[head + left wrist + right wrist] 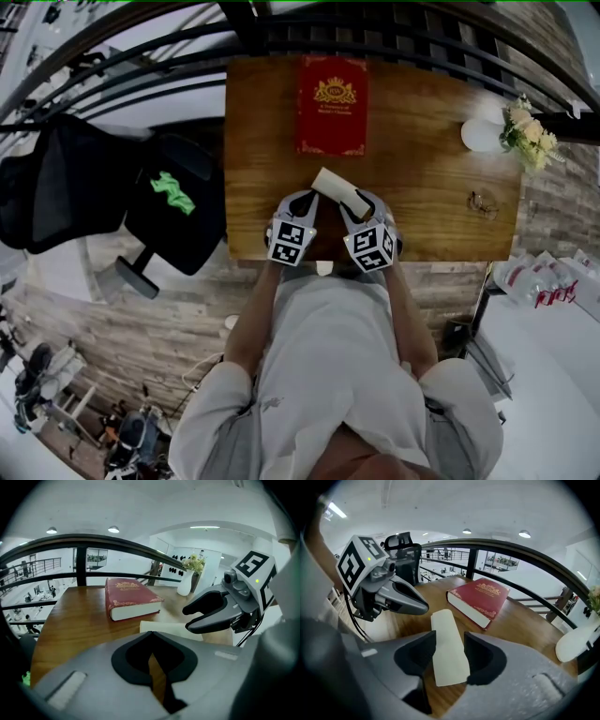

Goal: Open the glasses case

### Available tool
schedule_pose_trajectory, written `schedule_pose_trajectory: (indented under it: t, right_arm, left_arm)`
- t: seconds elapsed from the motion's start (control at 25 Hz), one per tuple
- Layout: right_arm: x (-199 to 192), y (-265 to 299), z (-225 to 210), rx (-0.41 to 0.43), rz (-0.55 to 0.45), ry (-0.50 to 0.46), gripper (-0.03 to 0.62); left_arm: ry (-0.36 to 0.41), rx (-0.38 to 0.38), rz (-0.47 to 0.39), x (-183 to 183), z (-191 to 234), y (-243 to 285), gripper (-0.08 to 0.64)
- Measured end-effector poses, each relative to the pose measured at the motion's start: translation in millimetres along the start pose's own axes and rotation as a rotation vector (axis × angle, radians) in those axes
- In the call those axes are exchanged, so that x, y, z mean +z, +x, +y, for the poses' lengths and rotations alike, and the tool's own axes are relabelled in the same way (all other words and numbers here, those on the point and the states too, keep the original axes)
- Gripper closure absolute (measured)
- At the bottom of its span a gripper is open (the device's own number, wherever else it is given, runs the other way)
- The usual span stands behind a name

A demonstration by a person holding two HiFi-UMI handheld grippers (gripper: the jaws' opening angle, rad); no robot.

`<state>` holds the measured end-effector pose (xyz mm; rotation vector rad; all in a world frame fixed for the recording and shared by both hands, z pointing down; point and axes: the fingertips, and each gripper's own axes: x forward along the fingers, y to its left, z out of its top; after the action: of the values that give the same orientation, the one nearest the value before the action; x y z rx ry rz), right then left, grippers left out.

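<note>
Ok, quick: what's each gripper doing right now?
Left gripper: closed, nothing in it.
Right gripper: open, glasses case lying between its fingers, not clamped.

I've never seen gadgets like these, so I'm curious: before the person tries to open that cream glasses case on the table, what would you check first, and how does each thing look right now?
1. Glasses case lies on the table, lid closed: ok.
2. Right gripper has its fingers apart, with the case lined up between them: ok.
3. Case firmly held: not ok; no finger presses on it.
4. Left gripper ready to grab: not ok; its fingers are together and empty.
5. Red book lies clear of the case: ok.
6. Which edge the lid opens on: cannot tell.
</note>
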<state>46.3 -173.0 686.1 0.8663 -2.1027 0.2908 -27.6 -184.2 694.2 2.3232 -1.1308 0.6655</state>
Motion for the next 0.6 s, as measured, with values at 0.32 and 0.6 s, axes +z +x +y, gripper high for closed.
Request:
schedule_pose_trajectory:
  t: [0.32,0.6]
  right_arm:
    - [-18,24,9,0.051,0.086,-0.049,0.264]
    - [-29,44,12,0.083,0.146,-0.095,0.212]
  left_arm:
    - [-0.016,-0.005,0.035,-13,-1,10,0.540]
    - [-0.024,-0.003,0.043,-13,0,12,0.540]
